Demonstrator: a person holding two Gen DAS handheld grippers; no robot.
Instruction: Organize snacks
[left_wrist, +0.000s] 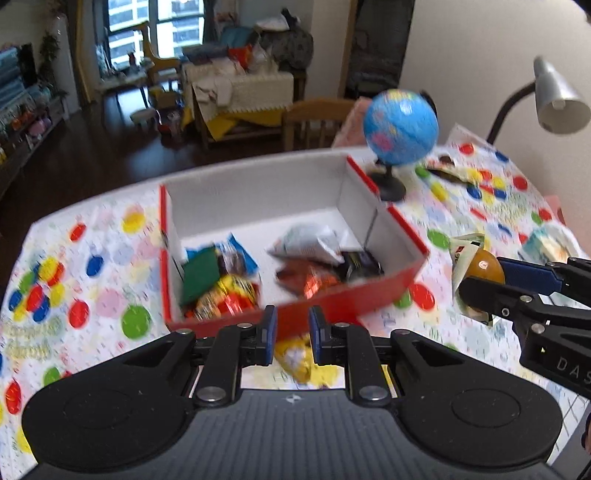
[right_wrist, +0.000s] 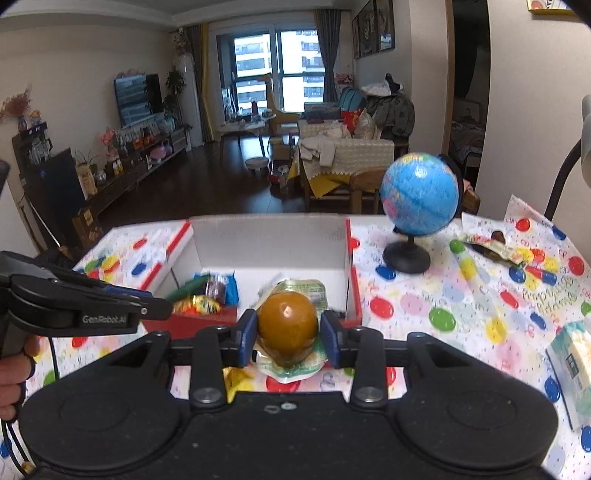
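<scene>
A red box (left_wrist: 402, 273) with a white inside stands near the table's far edge, on a spotted cloth (left_wrist: 103, 295). It has two compartments, and both already hold snacks: the left one a blue pack (left_wrist: 236, 254), a green pack (left_wrist: 199, 275) and a yellow-red pack (left_wrist: 231, 295); the right one a white pack (left_wrist: 310, 243), an orange pack (left_wrist: 310, 282) and a black pack (left_wrist: 360, 264).

The right gripper (right_wrist: 288, 332) is clenched on a brown egg pack (right_wrist: 287, 325), its pads pressing on the two sides of the rounded bulge. It hangs just off the box's near right corner, above the cloth, not yet over the box. The left gripper (left_wrist: 291, 338) is clenched with nothing between its pads; it hovers at the box's near wall, over a yellow pack (left_wrist: 306, 363) that lies on the cloth just in front of the box.

So the task looks well past the start, about halfway or more. Left to do, as I judge it: drop the egg pack into the box, then fetch the yellow pack, a torn wrapper (right_wrist: 487, 245) by the globe (right_wrist: 419, 194) near the far right corner, and perhaps a pale pack (right_wrist: 570, 365) at the right edge, if that counts as a snack.
</scene>
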